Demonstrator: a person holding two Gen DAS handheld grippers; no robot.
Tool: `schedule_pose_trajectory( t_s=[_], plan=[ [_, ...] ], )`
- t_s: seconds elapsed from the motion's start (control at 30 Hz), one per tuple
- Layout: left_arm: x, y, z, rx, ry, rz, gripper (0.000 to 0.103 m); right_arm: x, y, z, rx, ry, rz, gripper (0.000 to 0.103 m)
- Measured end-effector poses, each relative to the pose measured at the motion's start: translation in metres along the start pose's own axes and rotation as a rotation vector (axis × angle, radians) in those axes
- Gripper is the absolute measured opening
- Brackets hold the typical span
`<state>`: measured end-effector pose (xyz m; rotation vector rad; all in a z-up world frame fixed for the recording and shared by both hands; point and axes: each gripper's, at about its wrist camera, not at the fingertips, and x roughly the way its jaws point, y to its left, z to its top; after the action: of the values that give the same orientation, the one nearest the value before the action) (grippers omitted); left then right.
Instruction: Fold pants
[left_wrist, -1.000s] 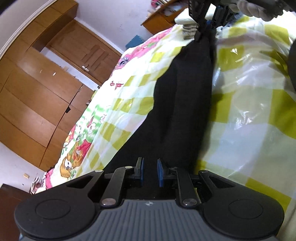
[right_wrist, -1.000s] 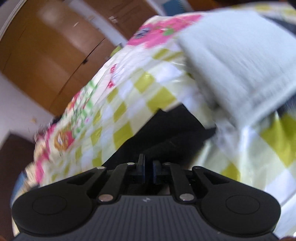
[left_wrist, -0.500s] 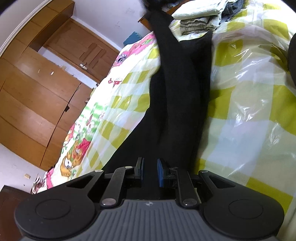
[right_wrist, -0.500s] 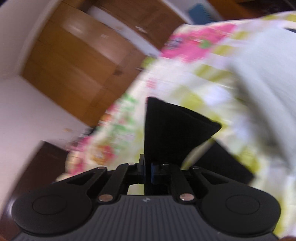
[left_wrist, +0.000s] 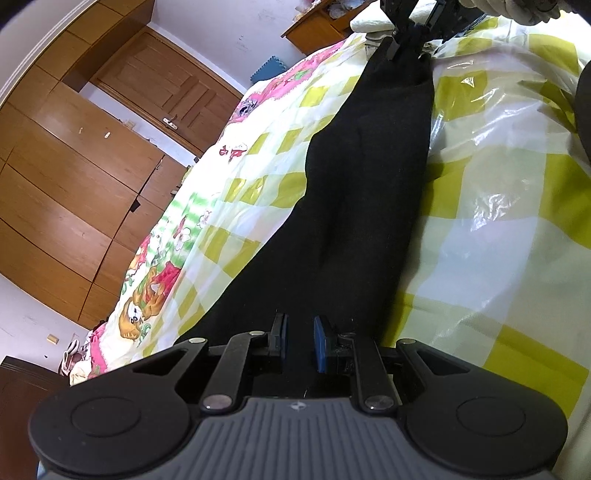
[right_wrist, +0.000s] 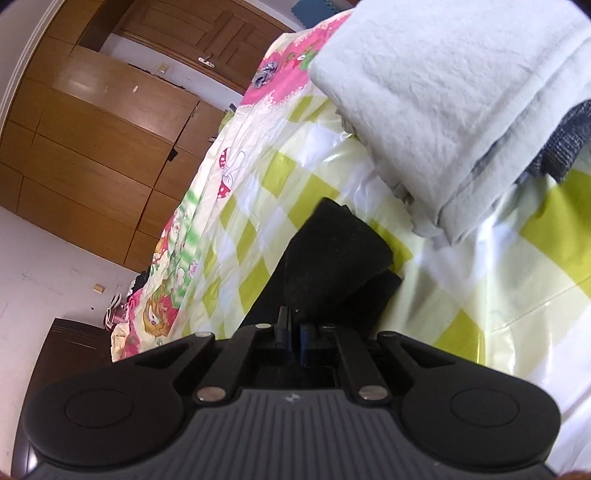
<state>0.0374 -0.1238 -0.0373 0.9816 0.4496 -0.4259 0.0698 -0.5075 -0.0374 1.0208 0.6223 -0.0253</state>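
Observation:
Black pants (left_wrist: 362, 184) lie stretched lengthwise on a yellow-checked bed cover (left_wrist: 498, 240). My left gripper (left_wrist: 299, 341) sits at the near end of the pants, its blue pads slightly apart with black cloth between them. My right gripper (right_wrist: 295, 328) is shut on the far end of the pants (right_wrist: 332, 258), low over the bed. It shows in the left wrist view (left_wrist: 410, 33) at the top, pinching the cloth.
A stack of folded pale and grey clothes (right_wrist: 443, 110) lies on the bed right beyond the right gripper. Wooden wardrobes and a door (left_wrist: 92, 166) line the wall left of the bed. A wooden bedside table (left_wrist: 314, 29) stands behind.
The right gripper lifted the far end of the pants up and then brought it back down onto the bed near the folded stack. The left gripper stayed still.

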Motion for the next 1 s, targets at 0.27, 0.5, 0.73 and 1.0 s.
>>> schedule_pose_trajectory(
  t_s=[0.27,0.5,0.73,1.0],
  plan=[
    [-0.02,0.003,0.013,-0.046,-0.08,-0.005,0.042,0.018,0.03,0.002,-0.077,0.065,0.044,0.009],
    [-0.024,-0.016,0.035,-0.085,-0.163,-0.014,0.061,-0.001,0.074,0.018,-0.074,0.039,0.188,0.007],
    [0.0,-0.036,0.054,-0.047,-0.184,0.037,0.061,-0.012,0.124,0.026,-0.126,0.036,0.27,0.007],
    [0.003,0.018,0.039,-0.067,-0.089,0.184,0.032,-0.03,0.113,0.017,-0.216,-0.015,0.261,0.007]
  ],
)
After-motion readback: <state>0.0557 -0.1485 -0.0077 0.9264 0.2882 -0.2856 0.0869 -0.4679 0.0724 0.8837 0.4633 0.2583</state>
